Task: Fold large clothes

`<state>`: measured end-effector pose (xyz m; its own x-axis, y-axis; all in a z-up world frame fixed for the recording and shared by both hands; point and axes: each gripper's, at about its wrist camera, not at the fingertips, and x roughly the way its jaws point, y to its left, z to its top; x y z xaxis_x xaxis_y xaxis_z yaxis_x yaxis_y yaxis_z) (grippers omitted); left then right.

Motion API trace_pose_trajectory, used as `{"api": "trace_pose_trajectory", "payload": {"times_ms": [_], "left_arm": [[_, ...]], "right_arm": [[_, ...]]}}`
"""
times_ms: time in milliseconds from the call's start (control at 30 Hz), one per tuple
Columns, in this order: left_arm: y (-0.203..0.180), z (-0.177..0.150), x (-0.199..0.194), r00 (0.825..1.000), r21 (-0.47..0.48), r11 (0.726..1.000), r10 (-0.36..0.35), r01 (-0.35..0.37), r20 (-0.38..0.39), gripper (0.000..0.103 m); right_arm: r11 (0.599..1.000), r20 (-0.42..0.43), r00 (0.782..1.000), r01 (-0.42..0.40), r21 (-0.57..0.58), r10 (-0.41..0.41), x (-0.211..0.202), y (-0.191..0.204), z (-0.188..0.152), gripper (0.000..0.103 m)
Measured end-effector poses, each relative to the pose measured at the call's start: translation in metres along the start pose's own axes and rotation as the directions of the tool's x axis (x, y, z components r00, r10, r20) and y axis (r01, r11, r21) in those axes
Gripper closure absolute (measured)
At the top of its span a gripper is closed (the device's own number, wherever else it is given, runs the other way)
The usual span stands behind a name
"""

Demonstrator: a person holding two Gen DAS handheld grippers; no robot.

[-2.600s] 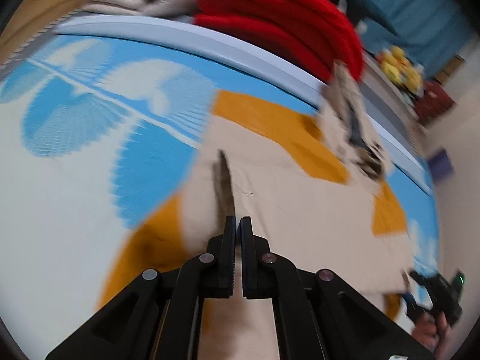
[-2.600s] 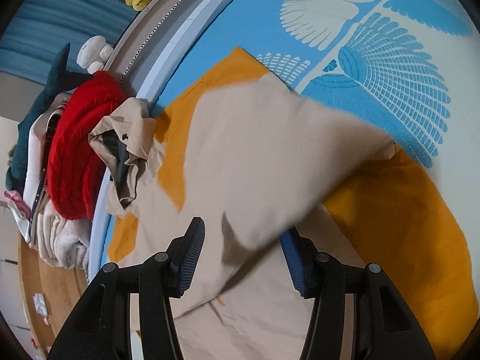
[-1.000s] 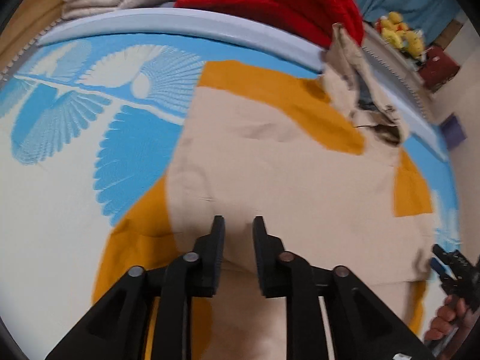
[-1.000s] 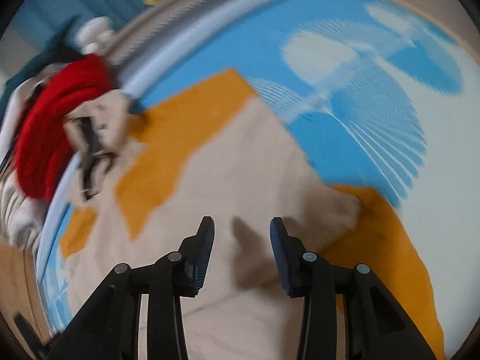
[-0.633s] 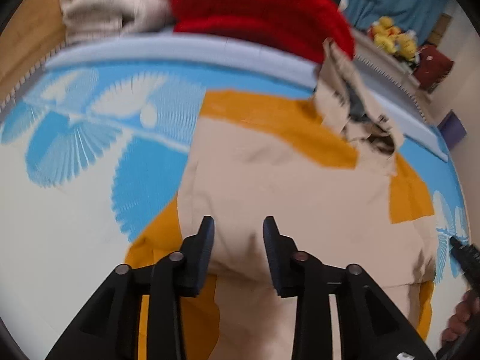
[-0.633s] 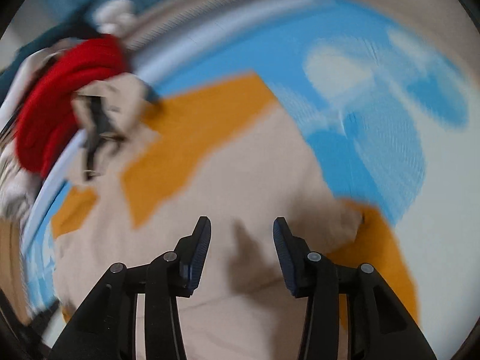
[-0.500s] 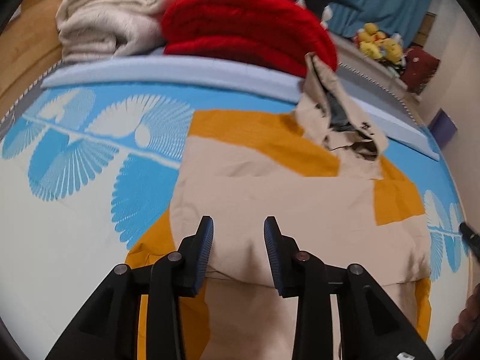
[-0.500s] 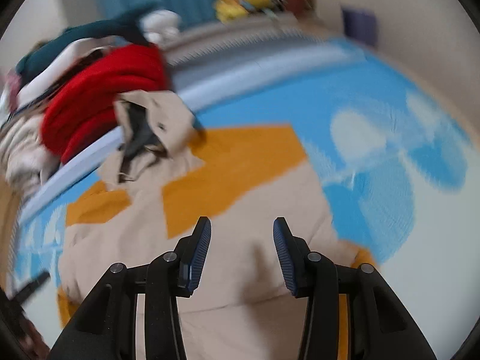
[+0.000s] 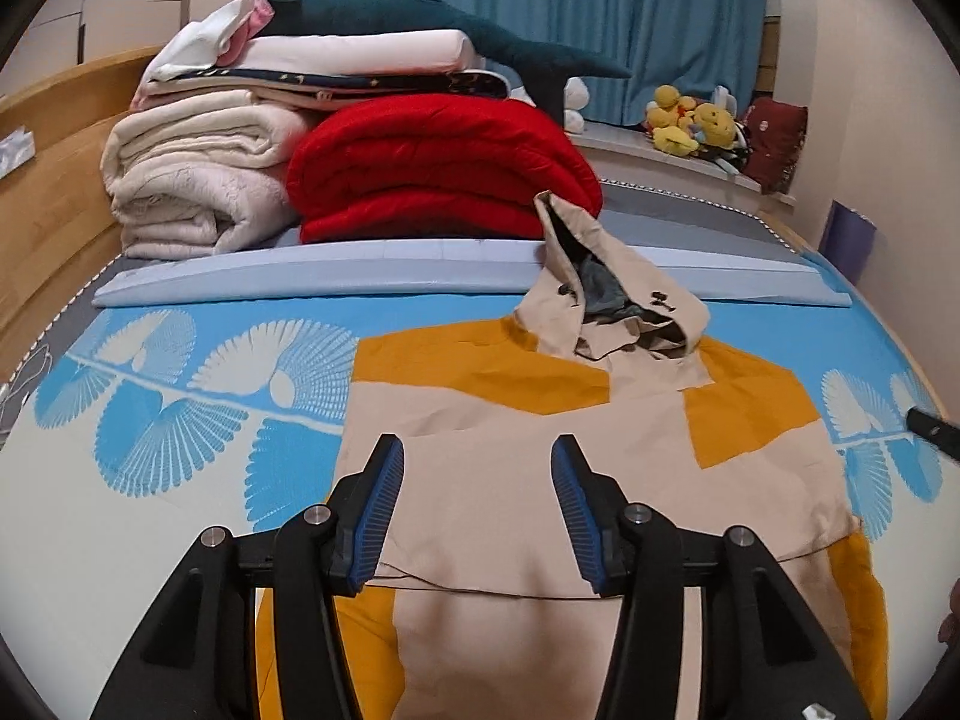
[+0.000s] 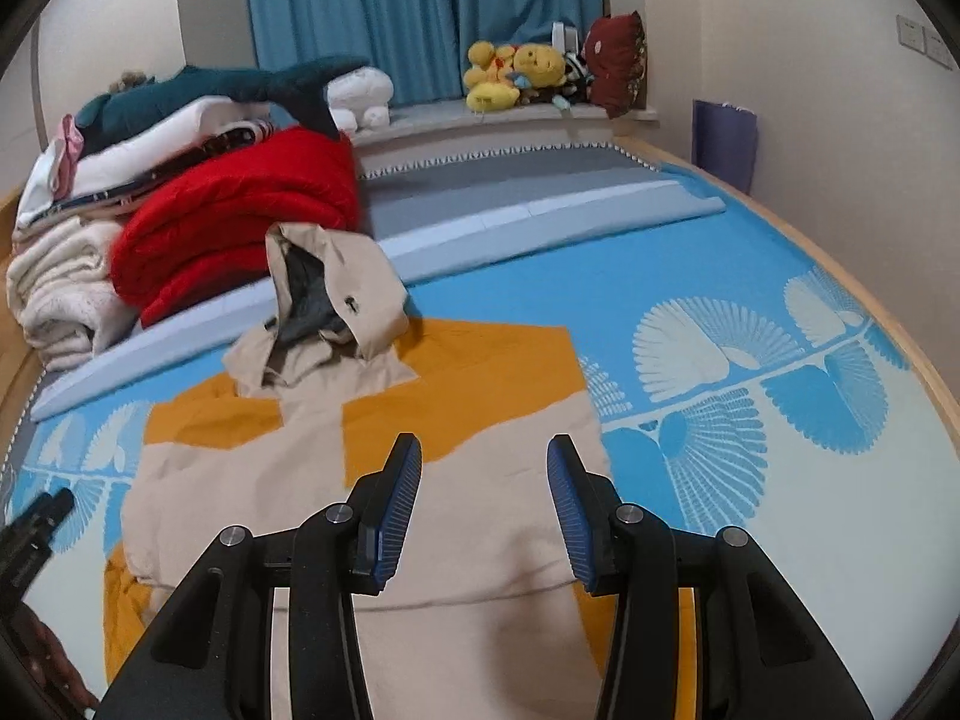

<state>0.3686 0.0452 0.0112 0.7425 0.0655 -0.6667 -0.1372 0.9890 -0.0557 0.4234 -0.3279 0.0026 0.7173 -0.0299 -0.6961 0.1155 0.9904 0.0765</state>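
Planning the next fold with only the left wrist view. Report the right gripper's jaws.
Observer: The right gripper is open, nothing between its jaws, poised above the beige jacket's folded panel.
Operator: Say where my left gripper shows from that side.
Observer: The left gripper, jaws opening and empty, pokes in at the right wrist view's left edge, beside the jacket's left side.
Operator: Describe the wall to the right.
Observer: Two switch plates sit high on that wall, past the purple bag.
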Motion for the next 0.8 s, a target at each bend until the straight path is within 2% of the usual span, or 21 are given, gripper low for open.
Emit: {"api": "trace_pose_trajectory", "payload": {"times_ms": [67,133,300,433,700,800], "left_arm": [[-0.001,0.008,0.001,1.000,0.003,1.000,0.000,0.000,-0.009,0.056],[-0.003,0.019,0.008,1.000,0.000,1.000,0.028,-0.028,-0.013,0.056],[-0.008,0.070,0.047,0.999,-0.027,0.999,0.034,-0.035,-0.030,0.056],[-0.020,0.113,0.085,0.999,0.002,0.999,0.043,-0.043,-0.029,0.056],[-0.047,0.179,0.180,0.996,0.042,0.998,-0.039,0.042,-0.083,0.056],[-0.050,0.200,0.219,0.992,0.023,0.998,-0.062,0.065,-0.110,0.056]], "right_arm": [[1.000,-0.036,0.999,-0.009,-0.024,0.008,0.005,-0.002,0.000,0.058],[0.999,-0.069,0.998,-0.007,-0.047,0.003,0.010,-0.005,0.001,0.058],[0.998,-0.098,0.995,0.000,-0.066,-0.007,0.019,-0.014,0.000,0.058],[0.999,-0.117,0.993,0.000,-0.053,-0.006,0.028,-0.020,0.001,0.058],[0.999,-0.162,0.987,0.008,-0.042,-0.015,0.048,-0.025,0.000,0.058],[0.999,-0.175,0.985,0.001,-0.048,-0.009,0.055,-0.023,0.000,0.059]]}}
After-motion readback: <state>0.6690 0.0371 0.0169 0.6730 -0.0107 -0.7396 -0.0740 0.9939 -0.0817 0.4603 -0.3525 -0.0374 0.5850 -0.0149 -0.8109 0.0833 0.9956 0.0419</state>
